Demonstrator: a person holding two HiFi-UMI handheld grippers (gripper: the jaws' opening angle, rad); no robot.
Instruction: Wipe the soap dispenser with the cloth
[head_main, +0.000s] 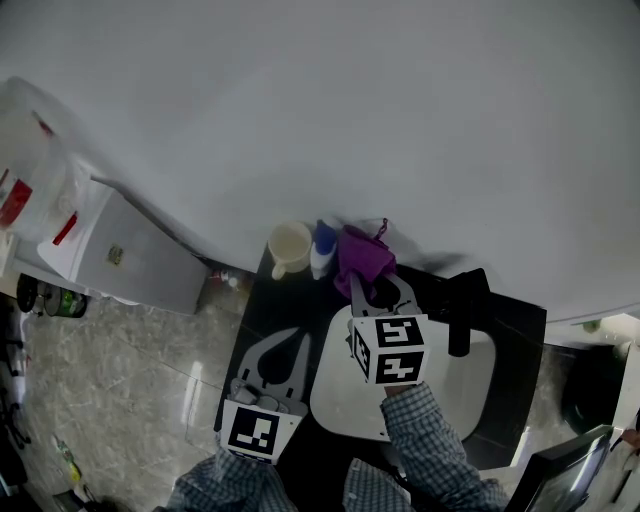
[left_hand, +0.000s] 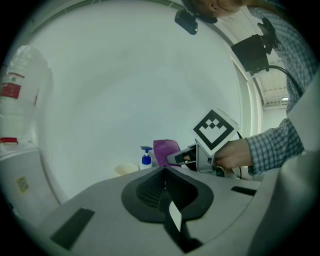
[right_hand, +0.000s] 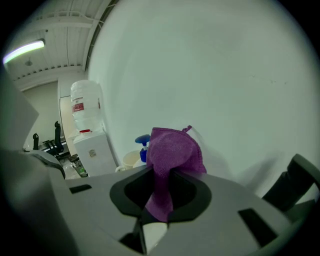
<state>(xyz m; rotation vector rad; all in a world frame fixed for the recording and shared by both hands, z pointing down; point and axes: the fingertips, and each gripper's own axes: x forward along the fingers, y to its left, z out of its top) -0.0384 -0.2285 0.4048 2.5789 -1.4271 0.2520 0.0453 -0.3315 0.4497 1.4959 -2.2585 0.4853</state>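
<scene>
Head view, counter (head_main: 510, 330): dark top pushed against the white wall (head_main: 400, 120), with a white sink (head_main: 470, 375) set into it.
Head view, mug (head_main: 290, 248): cream, upright at the back edge, mouth up. I cannot tell whether anything is in it.
Head view, soap dispenser (head_main: 323, 248): blue and white pump bottle, upright, just right of the mug, at the wall.
Head view, cloth (head_main: 363, 258): purple and bunched, right beside the dispenser. Contact cannot be made out from here.
Head view, right gripper (head_main: 378, 288): up at the cloth, its marker cube (head_main: 390, 348) over the sink's left rim.
Head view, left gripper (head_main: 297, 342): low over the counter's left part, well short of the mug.
Head view, faucet (head_main: 460, 310): black, just right of the right gripper.
Head view, room: tiled floor (head_main: 130, 380) and a water cooler (head_main: 120, 250) lie left of the counter.

Left gripper view, jaws: pressed together, nothing between them.
Left gripper view, ahead: mug, dispenser and cloth stand in a row at the wall. The right gripper comes in from the right, a hand (left_hand: 232, 154) on it.

Right gripper view, jaws: clamped on the cloth, which runs down between them and mushrooms above the tips.
Right gripper view, dispenser: only the blue pump head peeks out left of the cloth, with the mug further left.
Right gripper view, edges: the wall is close behind, and the faucet is at the right edge.
</scene>
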